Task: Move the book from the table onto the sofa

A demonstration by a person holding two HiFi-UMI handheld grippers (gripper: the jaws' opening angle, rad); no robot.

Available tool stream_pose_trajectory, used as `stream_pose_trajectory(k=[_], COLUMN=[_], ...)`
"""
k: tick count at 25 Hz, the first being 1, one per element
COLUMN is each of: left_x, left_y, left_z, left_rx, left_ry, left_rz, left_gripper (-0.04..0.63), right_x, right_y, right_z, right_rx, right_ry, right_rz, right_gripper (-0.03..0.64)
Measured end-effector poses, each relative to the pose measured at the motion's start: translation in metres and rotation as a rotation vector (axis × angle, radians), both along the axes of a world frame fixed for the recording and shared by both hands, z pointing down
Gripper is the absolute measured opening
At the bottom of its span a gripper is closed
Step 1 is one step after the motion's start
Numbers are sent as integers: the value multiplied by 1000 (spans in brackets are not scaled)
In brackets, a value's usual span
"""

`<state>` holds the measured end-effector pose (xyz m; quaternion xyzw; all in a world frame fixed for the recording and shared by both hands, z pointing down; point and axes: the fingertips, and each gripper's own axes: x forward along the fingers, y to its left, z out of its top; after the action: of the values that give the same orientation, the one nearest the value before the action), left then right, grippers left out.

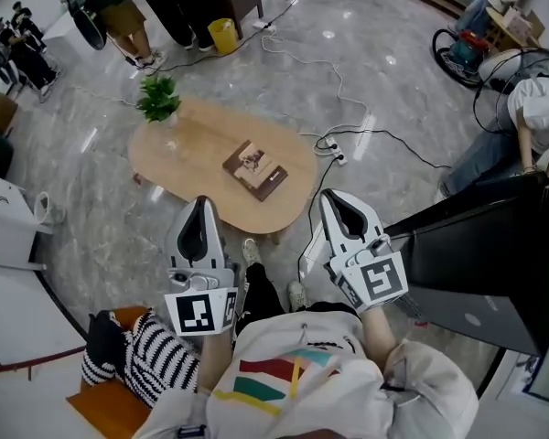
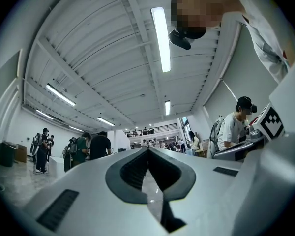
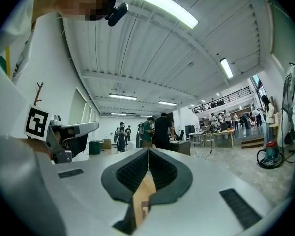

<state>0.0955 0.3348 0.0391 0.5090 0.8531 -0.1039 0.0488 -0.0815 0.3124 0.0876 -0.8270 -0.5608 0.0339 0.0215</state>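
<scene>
**Both grippers shut and empty, book on table**

Left gripper point(image 1: 199, 201) and right gripper point(image 1: 332, 195) are held side by side over the table's point(image 1: 188, 144) near edge. Both pairs of jaws are pressed together at the tips with nothing between them. The book point(image 1: 254, 169) lies flat mid-table, right of the plant point(image 1: 158, 99) and well apart from both grippers; its cover print is too small to read. Both gripper views look out over the room and do not show the book. An orange seat point(image 1: 101, 405) at near left is cut off by the frame and part-covered by striped cloth point(image 1: 156, 359); cannot tell if it's the sofa.
</scene>
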Motion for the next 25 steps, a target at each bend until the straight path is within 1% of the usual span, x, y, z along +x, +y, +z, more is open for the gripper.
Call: stream_pose_trajectory(k=[3,7,10,12,15,17,19,21,23,25], left_x=[7,25,41,52,67,73,72,69,64,53], left_y=[34,95,139,168,212,237,260,280,291,295], left_z=[7,16,31,39,45,51,64,81,101,121], left_rx=[4,10,47,78,97,112,136,171,205,226], left_ry=[2,-4,-8,-23,-66,-72,-52,-9,30,46], left_rz=[9,19,28,33,26,28,42,56,67,75], left_gripper=[8,8,8,8,8,8,8,8,8,8], right_x=[9,29,51,65,85,94,97,96,91,80], right_y=[35,96,140,171,214,237,258,277,290,298], right_z=[9,16,18,19,18,21,24,28,39,61], right_rx=[14,32,58,76,83,82,73,65,82,114], right_ry=[-2,-9,-26,-45,-83,-118,-142,-127,-98,-86], right_rz=[5,14,4,-4,-20,-35,-38,-15,15,25], right_gripper=[14,14,14,14,14,14,14,14,14,14])
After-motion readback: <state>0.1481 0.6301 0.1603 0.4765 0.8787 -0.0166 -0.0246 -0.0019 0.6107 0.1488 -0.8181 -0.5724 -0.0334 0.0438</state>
